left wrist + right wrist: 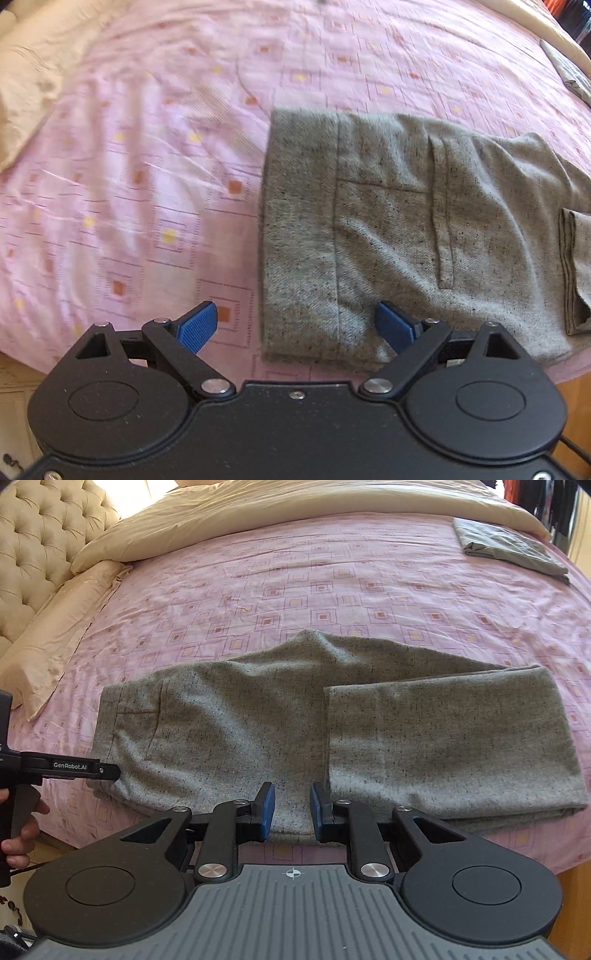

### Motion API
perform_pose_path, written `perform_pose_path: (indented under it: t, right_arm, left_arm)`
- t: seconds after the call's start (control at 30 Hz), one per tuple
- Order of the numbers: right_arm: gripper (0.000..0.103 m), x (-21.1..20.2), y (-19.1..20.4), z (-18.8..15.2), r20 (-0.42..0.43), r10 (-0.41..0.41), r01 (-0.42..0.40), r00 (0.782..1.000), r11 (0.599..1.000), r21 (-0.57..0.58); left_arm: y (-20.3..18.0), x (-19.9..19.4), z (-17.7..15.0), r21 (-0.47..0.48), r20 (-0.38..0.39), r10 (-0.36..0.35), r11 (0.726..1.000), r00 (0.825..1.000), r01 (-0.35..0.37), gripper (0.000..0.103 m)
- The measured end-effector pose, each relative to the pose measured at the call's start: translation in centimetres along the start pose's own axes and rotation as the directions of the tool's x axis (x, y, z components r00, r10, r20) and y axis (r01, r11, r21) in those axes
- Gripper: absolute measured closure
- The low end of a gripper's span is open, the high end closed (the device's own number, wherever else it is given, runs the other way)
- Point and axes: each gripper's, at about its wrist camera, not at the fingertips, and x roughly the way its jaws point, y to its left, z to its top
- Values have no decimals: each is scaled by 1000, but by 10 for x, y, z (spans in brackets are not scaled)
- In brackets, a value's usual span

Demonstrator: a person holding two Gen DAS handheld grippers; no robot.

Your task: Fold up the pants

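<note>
With legs already doubled back over seat, pants [258, 716] lie on bed [295, 583] near front edge; left gripper [295, 325] spread wide at waistband, holding nothing; right gripper [292, 808] parted narrowly, holding nothing; final fold judged remaining.

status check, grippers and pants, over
Left gripper open, empty, at waistband end. Right gripper open, empty. Grey pants flat on bed, legs folded over. Nothing blocking.
</note>
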Motion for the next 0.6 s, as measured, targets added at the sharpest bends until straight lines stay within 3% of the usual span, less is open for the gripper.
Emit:
perform_pose_path:
  t: [0.13,0.43,0.6]
  right_arm:
    - [83,-1,1,0,-13,-25,25,1000,1000,13]
    - [83,-5,1,3,-19,-67,68,998,995,71]
    - [83,1,7,2,-43,-71,74,997,995,72]
  left_arm:
    - [3,24,8,-20,-35,-59,998,998,58,0]
    - [8,22,3,54,43,-114,992,993,112,0]
    - [5,18,-5,71,88,-105,993,991,98,0]
